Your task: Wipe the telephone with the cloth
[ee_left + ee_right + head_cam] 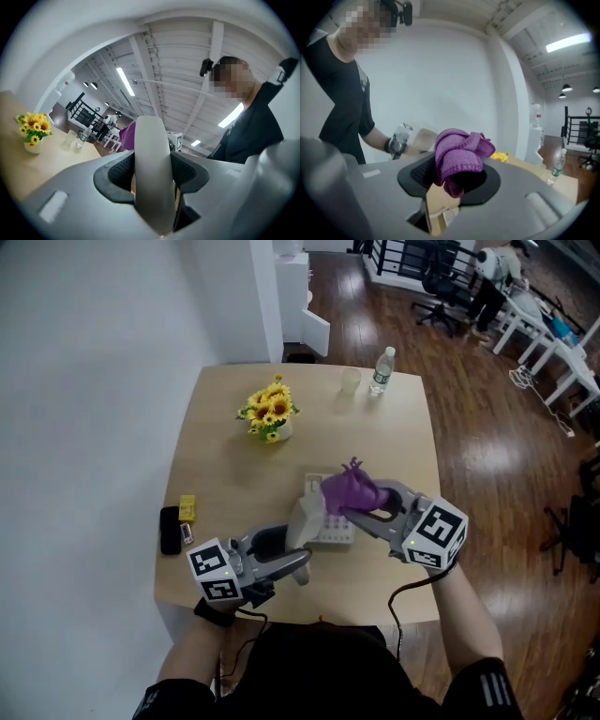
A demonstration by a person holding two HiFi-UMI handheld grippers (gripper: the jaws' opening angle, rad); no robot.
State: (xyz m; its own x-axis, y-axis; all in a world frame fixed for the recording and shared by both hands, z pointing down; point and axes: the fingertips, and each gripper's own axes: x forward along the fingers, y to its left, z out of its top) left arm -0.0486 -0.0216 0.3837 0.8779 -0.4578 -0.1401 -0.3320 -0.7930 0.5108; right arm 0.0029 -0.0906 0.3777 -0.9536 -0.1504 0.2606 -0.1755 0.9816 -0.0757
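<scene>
Centre: telephone (333,529) blocks.
Far edge: sunflowers (270,415), cup (351,382), bottle (381,371).
Left edge: black device (170,530), yellow box (187,508).
Right side: table (412,456) bare.

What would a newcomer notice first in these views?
The purple cloth, clamped in the right tongs, hangs over the telephone at mid-table. The left tongs are shut on the pale handset, at the telephone's left edge. Sunflowers stand on the far side of the table.
</scene>
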